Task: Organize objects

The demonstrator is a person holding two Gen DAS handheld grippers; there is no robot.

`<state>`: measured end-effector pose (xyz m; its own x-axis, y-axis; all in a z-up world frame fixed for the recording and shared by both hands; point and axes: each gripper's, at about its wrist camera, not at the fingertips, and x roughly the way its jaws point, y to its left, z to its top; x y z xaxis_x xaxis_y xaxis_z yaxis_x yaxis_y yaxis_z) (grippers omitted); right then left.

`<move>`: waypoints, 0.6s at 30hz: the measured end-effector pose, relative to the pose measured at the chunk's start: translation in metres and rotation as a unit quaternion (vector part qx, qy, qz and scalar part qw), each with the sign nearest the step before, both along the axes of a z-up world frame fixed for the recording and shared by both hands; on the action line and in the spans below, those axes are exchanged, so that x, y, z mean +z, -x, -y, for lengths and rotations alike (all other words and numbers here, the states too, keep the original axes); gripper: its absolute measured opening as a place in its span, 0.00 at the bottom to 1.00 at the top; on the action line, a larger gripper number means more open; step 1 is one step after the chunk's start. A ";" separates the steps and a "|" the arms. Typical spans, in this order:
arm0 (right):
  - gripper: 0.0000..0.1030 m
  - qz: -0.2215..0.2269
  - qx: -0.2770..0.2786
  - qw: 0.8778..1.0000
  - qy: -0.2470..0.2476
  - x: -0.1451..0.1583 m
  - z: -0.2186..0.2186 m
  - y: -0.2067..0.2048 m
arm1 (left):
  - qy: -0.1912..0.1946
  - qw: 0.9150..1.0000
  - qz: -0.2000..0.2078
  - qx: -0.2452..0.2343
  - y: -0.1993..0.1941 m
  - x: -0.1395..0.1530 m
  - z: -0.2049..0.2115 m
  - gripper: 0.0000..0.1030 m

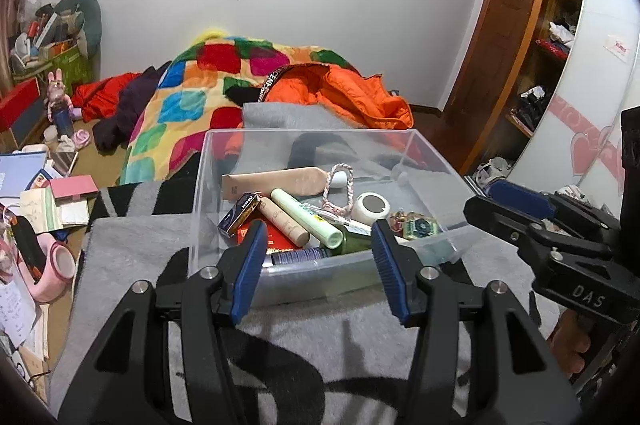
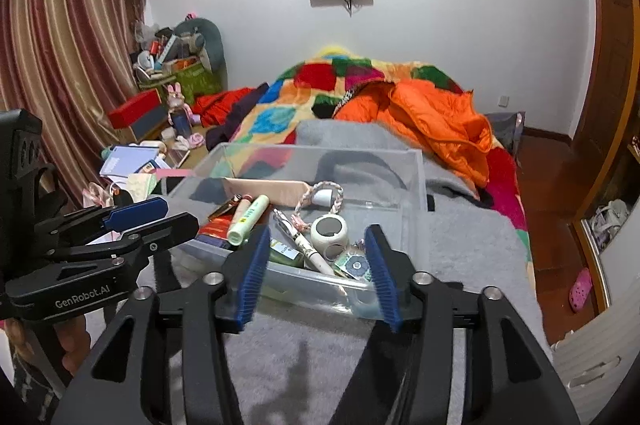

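Both the left gripper (image 1: 319, 239) and the right gripper (image 2: 316, 251) hover with fingers apart and empty before the clear bin (image 1: 224, 161) on the bed, seemingly poised to pick among its jumbled small items.

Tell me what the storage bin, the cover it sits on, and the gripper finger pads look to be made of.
Storage bin: clear rigid plastic, glossy; the bedding shows through its walls. Grey cover beneath it: soft fabric, probably fleece or wool, matte and fuzzy. Finger pads on the left gripper and right gripper: blue, finely ribbed, likely rubber, though hard plastic can't be excluded.
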<state>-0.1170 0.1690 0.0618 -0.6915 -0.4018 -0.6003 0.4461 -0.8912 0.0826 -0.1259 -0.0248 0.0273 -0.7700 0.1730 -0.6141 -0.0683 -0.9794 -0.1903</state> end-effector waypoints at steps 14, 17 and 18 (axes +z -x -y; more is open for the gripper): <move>0.81 -0.038 -0.017 0.999 -0.012 -0.002 -0.013 -0.031 | 0.038 0.998 -0.039 0.017 -0.040 0.005 -0.006 0.89; 0.81 -0.031 -0.016 0.999 -0.011 -0.006 -0.015 -0.033 | 0.039 0.998 -0.037 0.014 -0.044 0.003 -0.008 0.89; 0.81 -0.030 -0.017 0.999 -0.011 -0.007 -0.016 -0.033 | 0.040 0.998 -0.037 0.014 -0.045 0.002 -0.008 0.89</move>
<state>-0.0836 0.1846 0.0546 -0.7397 -0.3647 -0.5655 0.4198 -0.9069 0.0358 -0.0805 -0.0163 0.0297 -0.8174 0.1022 -0.5669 -0.0506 -0.9931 -0.1060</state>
